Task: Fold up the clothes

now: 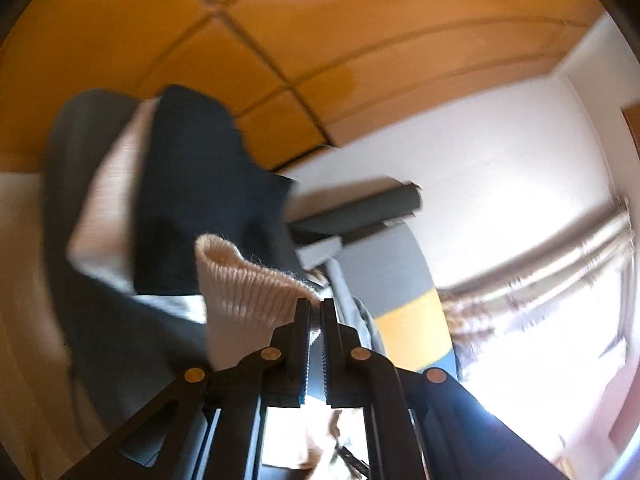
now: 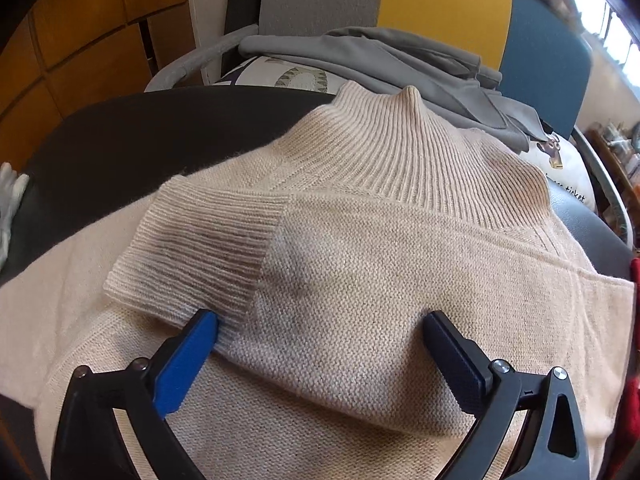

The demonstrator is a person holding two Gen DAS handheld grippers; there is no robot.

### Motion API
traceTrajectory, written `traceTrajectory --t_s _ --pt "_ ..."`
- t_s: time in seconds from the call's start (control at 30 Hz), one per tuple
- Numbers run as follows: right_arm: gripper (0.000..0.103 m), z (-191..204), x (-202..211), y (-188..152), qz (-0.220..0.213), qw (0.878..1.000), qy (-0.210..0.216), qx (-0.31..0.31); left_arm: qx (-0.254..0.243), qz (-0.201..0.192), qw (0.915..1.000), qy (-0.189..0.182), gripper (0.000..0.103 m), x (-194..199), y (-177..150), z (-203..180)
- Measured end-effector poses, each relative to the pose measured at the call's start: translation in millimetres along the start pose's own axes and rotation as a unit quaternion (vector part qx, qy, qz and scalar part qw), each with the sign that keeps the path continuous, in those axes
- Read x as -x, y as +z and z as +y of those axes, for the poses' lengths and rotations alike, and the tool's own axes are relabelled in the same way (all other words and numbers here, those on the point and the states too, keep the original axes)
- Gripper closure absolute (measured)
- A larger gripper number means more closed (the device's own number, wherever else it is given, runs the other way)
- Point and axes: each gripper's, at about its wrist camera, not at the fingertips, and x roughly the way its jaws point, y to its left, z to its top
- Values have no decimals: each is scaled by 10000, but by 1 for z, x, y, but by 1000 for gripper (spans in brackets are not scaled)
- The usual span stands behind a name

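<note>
Your left claw is clamped on a ribbed beige cuff; your right claw is spread wide over the beige turtleneck sweater, straddling its folded sleeve.

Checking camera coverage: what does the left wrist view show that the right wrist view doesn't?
Only the left wrist view shows the left gripper shut on a ribbed cuff, with dark cloth beside it. Only the right wrist view shows the right gripper open over the sweater with its collar, and grey clothes behind. Both share beige knit and the orange wall panels.
</note>
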Motion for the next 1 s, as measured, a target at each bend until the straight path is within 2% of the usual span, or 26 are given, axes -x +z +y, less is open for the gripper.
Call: traceTrajectory --t_s 0.23,0.4,0.53,0.7,1.0 --pt "0 0 0 -6 -143 9999 -5 -12 -698 639 9935 -637 99 -58 -24 -98" --pt "0 -1 2 -9 -197 9998 24 -27 -1165 1145 9809 -1052 99 -107 -48 -166" --pt "0 -2 3 -11 -230 9997 46 -40 -1414 1622 9705 -1090 99 -139 -88 -201" --pt "0 -3 4 -14 -273 9996 75 -56 -1633 2233 9565 -930 99 -189 -141 -210" --pt "0 -4 5 -16 -322 9994 114 -64 -1847 3073 9322 -504 99 -263 -219 -178"
